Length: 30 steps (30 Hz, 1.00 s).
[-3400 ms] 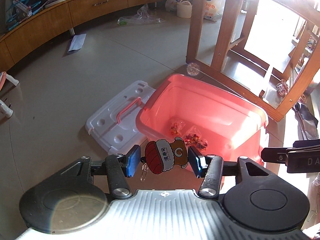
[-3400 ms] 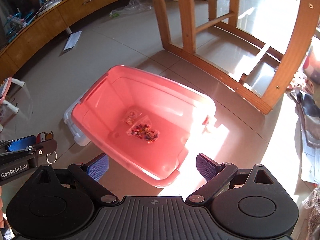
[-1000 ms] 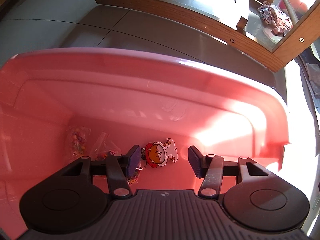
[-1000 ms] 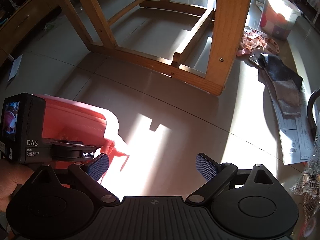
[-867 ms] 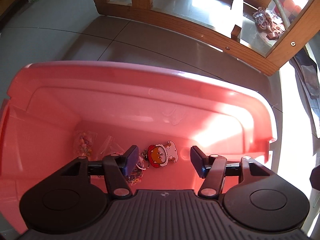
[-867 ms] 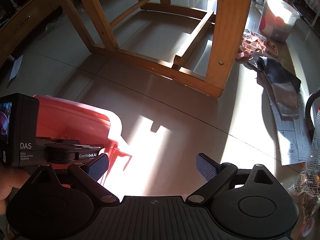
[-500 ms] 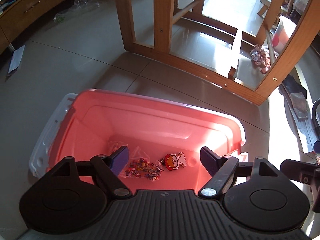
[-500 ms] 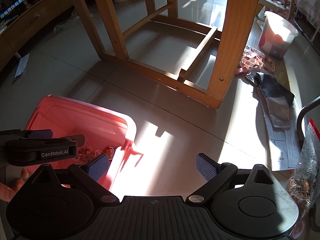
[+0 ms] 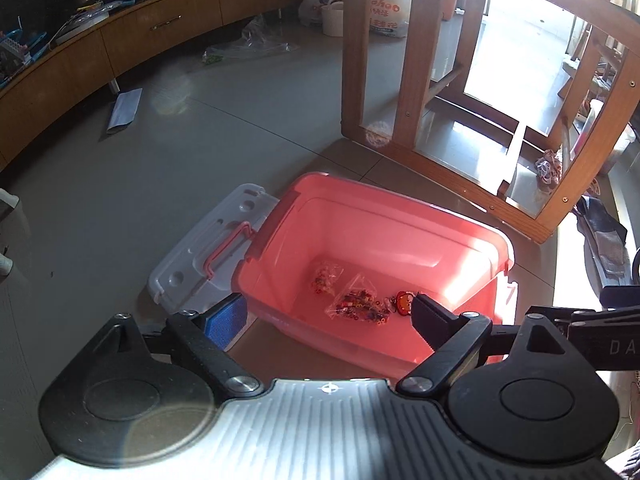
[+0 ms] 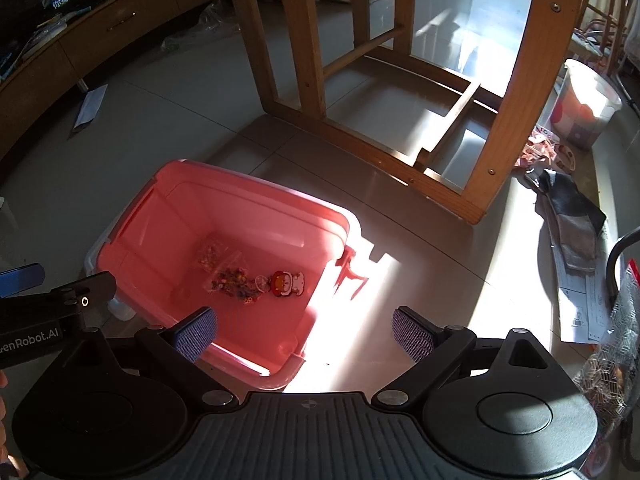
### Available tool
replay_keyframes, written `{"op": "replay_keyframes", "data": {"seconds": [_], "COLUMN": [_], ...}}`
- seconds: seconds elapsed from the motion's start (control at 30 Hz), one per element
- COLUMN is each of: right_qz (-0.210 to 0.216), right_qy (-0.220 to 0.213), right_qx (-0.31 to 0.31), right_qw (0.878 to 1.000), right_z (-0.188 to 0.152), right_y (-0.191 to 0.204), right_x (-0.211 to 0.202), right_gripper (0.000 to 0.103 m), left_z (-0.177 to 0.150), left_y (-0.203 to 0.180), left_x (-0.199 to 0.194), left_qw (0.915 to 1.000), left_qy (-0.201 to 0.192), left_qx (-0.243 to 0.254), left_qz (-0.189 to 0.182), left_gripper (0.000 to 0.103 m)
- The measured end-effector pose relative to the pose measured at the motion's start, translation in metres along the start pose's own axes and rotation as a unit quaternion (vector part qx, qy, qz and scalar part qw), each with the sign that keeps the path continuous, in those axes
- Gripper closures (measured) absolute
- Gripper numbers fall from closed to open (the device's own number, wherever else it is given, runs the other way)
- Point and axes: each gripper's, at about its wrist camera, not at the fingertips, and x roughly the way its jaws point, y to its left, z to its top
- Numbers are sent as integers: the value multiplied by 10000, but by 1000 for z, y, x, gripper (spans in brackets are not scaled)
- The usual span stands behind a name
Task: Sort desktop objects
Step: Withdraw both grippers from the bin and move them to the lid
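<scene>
A pink storage bin (image 9: 384,208) (image 10: 256,196) stands on the tiled floor. On its bottom lie a red cartoon keychain (image 10: 285,282) (image 9: 403,301) and clear bags of small beads (image 9: 358,304) (image 10: 232,278). My left gripper (image 9: 326,316) hangs high above the bin's near wall, its jaws still opening with nothing between them. My right gripper (image 10: 304,332) is open and empty above the bin's near right corner. Part of the left gripper (image 10: 56,300) shows at the left edge of the right wrist view.
The bin's white lid (image 9: 204,252) with a pink handle lies on the floor to its left. A wooden table frame (image 9: 404,80) (image 10: 504,112) stands behind. Papers and dark cloth (image 10: 576,216) lie at the right, a low wooden cabinet (image 9: 120,40) at the far left.
The keychain left the left gripper's jaws and now lies in the bin. The jaws widened. Both grippers rose and pulled back, so the bin looks smaller.
</scene>
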Motion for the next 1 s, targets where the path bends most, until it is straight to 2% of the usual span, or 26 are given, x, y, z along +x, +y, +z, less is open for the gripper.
{"op": "replay_keyframes", "data": {"seconds": [0.1, 0.27, 0.43, 0.63, 1.0], "right_qz": [-1, 85, 153, 173, 341], "right_qy": [-27, 4, 77, 118, 267], "right_qx": [-231, -225, -323, -299, -584], "right_qw": [9997, 9997, 9993, 9993, 9974], "right_z": [-4, -13, -21, -24, -29], "right_y": [18, 33, 47, 61, 110], "right_x": [-3, -6, -6, -5, 9], "right_gripper": [9, 9, 9, 9, 9], "left_z": [-13, -30, -46, -63, -77], "left_y": [15, 40, 54, 76, 117], "left_x": [-11, -28, -38, -42, -45], "left_qw": [9998, 9984, 9981, 9964, 9921], "left_qy": [-18, -102, -79, 6, -22], "left_qx": [-170, -494, -519, -748, -1175], "left_qz": [133, 262, 335, 391, 439], "left_gripper": [12, 12, 12, 12, 12]}}
